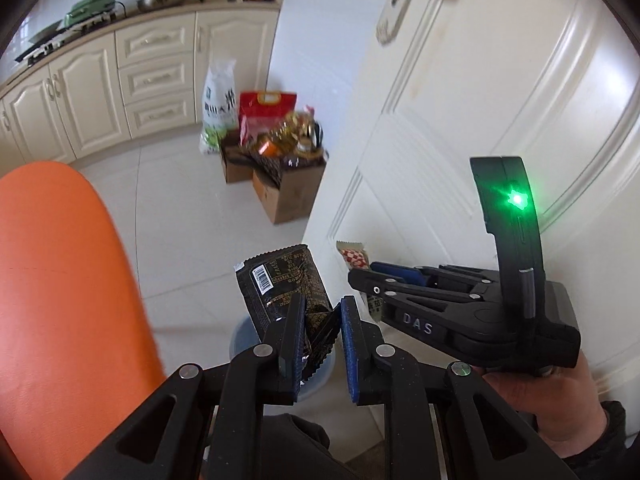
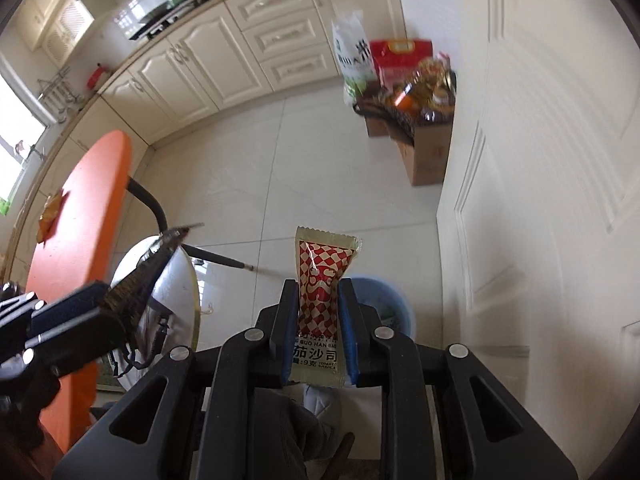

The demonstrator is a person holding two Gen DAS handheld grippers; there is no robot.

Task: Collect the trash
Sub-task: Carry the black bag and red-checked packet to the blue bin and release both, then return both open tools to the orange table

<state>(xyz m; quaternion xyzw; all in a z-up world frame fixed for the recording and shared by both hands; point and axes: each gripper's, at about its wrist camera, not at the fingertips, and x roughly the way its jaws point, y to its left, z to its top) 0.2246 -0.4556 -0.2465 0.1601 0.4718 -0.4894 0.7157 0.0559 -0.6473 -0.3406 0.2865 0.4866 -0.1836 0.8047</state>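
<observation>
Black crinkled wrapper (image 1: pixel 280 284): your left gripper (image 1: pixel 318 340) pinches its lower end over the blue bin (image 1: pixel 320 376), ready to drop. Right view: your right gripper (image 2: pixel 318 320) clamps a red-checked sauce sachet (image 2: pixel 322 280) upright, bin (image 2: pixel 384 300) just beyond, beside the door (image 2: pixel 540 160).

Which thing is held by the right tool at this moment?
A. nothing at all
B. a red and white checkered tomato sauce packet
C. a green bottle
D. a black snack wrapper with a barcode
B: in the right wrist view the right tool grips the red and white checkered tomato sauce packet between its blue pads; the black wrapper is in the left tool.
</observation>
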